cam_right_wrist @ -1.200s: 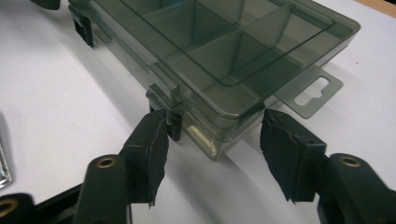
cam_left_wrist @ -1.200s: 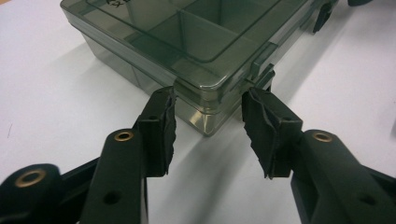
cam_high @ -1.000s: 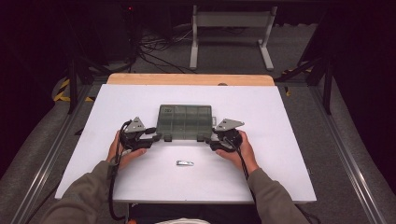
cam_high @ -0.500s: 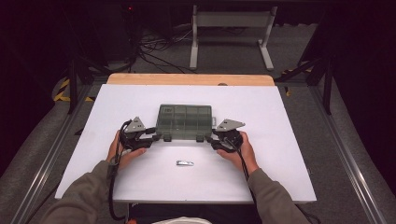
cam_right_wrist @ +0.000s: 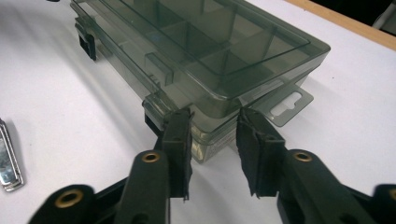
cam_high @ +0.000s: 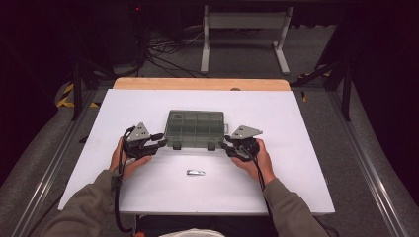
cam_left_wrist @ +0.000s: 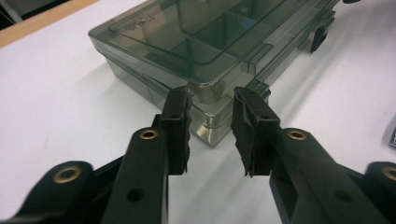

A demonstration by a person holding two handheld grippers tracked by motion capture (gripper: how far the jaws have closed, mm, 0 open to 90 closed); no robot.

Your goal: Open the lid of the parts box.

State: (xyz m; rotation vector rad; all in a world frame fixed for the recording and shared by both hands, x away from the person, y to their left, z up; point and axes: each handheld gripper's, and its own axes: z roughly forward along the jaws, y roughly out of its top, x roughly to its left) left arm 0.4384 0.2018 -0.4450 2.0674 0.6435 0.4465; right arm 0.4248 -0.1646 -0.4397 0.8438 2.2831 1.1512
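A smoky grey see-through compartment box (cam_high: 195, 128) lies lid down and closed in the middle of the white table (cam_high: 296, 163), with two dark latches on its near side. My left gripper (cam_high: 160, 142) is at the box's near left corner. In the left gripper view it (cam_left_wrist: 210, 100) stands open, and that corner of the box (cam_left_wrist: 210, 37) lies just between the jaw tips. My right gripper (cam_high: 225, 145) mirrors it at the near right corner. There it (cam_right_wrist: 212, 119) is open too, its tips on either side of the corner of the box (cam_right_wrist: 210, 42).
A small metal nail clipper (cam_high: 195, 172) lies on the table between the person's hands, nearer than the box, and it shows as the clipper (cam_right_wrist: 9, 158) in the right gripper view. A clear hang tab (cam_right_wrist: 289, 102) sticks out from the box's right end. A wooden strip (cam_high: 197, 84) edges the far side.
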